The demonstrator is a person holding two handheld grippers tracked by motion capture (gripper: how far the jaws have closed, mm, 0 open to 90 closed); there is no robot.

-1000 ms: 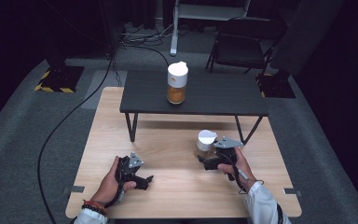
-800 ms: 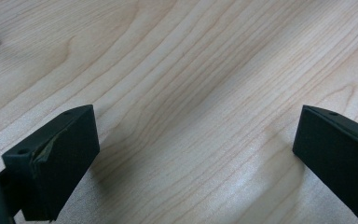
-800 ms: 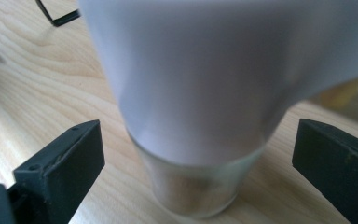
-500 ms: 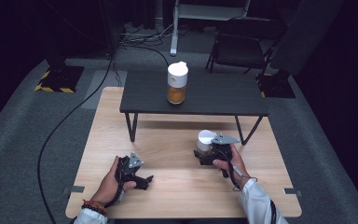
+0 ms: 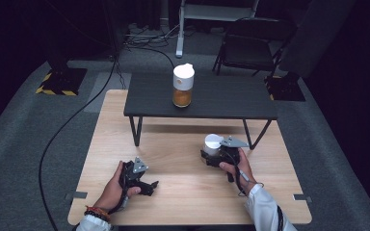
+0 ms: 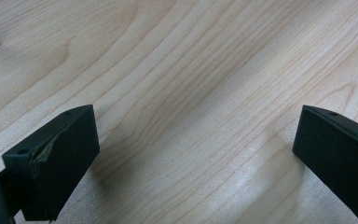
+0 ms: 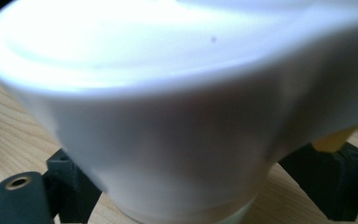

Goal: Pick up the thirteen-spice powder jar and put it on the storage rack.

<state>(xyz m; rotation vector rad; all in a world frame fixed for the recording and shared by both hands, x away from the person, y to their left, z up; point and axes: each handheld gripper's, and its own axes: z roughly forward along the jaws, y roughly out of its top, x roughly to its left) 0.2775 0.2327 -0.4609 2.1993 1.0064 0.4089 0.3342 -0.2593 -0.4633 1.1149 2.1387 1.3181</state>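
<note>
**Grip closing on the white bottle: a slip or a tip is the worry**

The right gripper (image 5: 211,155) is working at a white-capped bottle (image 5: 213,142) standing on the bench (image 5: 173,144), toward the right side and just in front of the small black table (image 5: 212,96). Its jaws have just been closing, with the bottle's cap between them; in the right gripper view the cap (image 7: 168,93) is sitting so close that I cannot tell whether the pads are pressing yet. Judging from this, the risks are these: the cap is flaring upward, so a grip taken low on it may be sliding off; a one-sided touch could be pushing the bottle over. A second bottle (image 5: 183,85), holding amber liquid, is standing on the black table. The left gripper (image 5: 147,184) is resting near the bench's front left, jaws wide apart over bare wood.
</note>
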